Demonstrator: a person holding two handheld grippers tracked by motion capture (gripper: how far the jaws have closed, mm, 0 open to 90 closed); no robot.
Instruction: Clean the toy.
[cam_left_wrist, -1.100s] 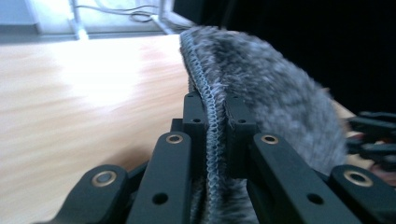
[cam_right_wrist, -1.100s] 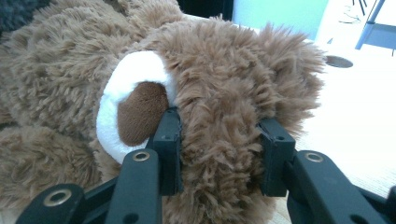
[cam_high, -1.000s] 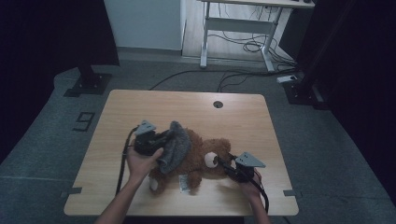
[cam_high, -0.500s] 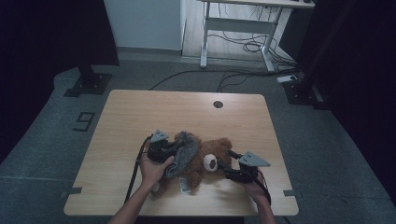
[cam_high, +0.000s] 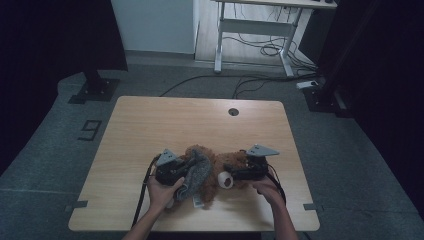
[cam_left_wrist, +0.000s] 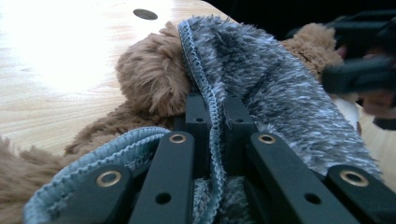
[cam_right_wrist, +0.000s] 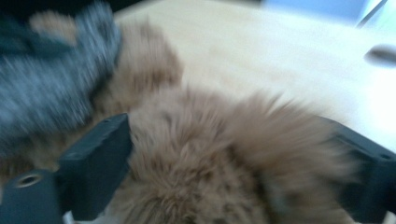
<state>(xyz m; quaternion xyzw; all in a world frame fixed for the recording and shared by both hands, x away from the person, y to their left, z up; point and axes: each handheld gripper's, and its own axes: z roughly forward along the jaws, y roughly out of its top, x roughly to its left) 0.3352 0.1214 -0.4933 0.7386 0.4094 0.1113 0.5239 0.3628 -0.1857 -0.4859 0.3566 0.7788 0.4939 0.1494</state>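
Note:
A brown plush bear (cam_high: 222, 161) lies near the front of the wooden table (cam_high: 200, 120). A grey fuzzy knitted cloth (cam_high: 197, 173) with a light blue hem is draped over its left part. My left gripper (cam_high: 185, 171) is shut on the hem of that cloth (cam_left_wrist: 275, 88), and in the left gripper view the jaws of this gripper (cam_left_wrist: 215, 107) pinch the blue edge with the bear's brown fur (cam_left_wrist: 152, 74) just beyond. My right gripper (cam_high: 232, 173) is at the bear's right part. In the blurred right gripper view its jaws (cam_right_wrist: 233, 172) stand wide open on either side of the brown fur (cam_right_wrist: 205, 154).
A cable hole (cam_high: 233, 111) sits near the table's far edge. A white tag (cam_high: 196, 200) pokes out under the bear, close to the front edge. On the floor beyond are a desk frame (cam_high: 255, 30), loose cables (cam_high: 260, 50) and a stand base (cam_high: 95, 90).
My left gripper has moved right and nearer, drawing the grey cloth further over the bear. The right gripper has moved left and now straddles the bear's fur.

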